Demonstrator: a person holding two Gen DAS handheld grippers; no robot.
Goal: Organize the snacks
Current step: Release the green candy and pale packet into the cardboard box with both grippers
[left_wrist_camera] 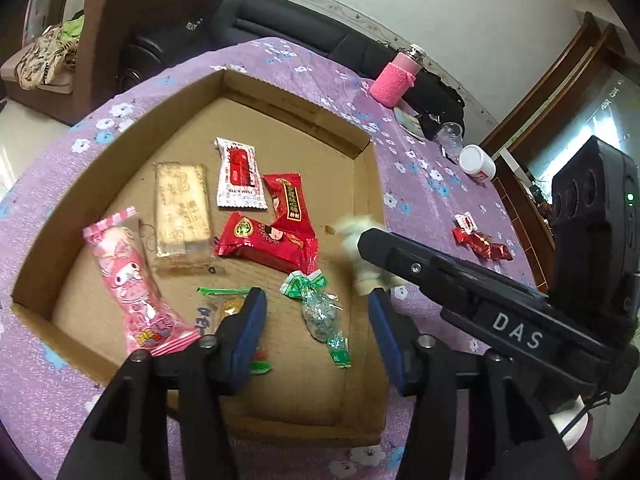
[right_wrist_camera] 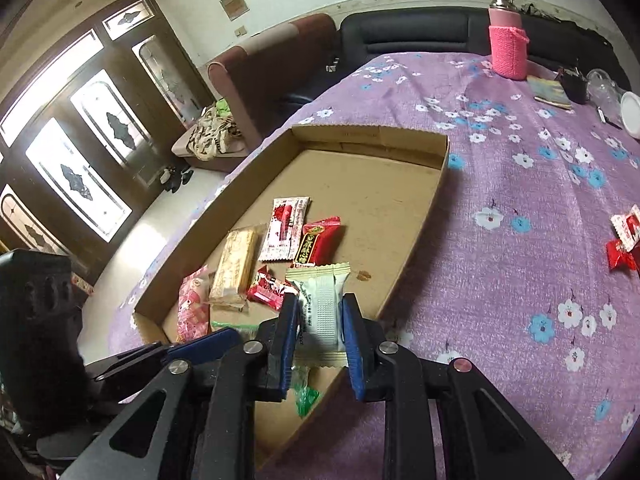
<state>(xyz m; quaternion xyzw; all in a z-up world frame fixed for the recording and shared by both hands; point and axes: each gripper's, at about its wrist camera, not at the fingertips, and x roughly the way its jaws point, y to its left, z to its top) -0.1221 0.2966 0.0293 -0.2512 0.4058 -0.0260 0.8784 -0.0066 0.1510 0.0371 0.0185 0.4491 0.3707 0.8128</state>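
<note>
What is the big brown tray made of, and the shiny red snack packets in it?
The tray looks like plain cardboard: matte brown with folded walls. The red packets seem to be glossy plastic or foil film, since they crinkle and catch the light.

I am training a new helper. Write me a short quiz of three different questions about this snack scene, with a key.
1. True or false: the right gripper is shut on a white snack packet.
2. Which is inside the cardboard box? A) pink bottle B) pink packet C) white jar
3. Fill in: the left gripper is ____, holding nothing.

Key: 1 true; 2 B; 3 open.
</note>
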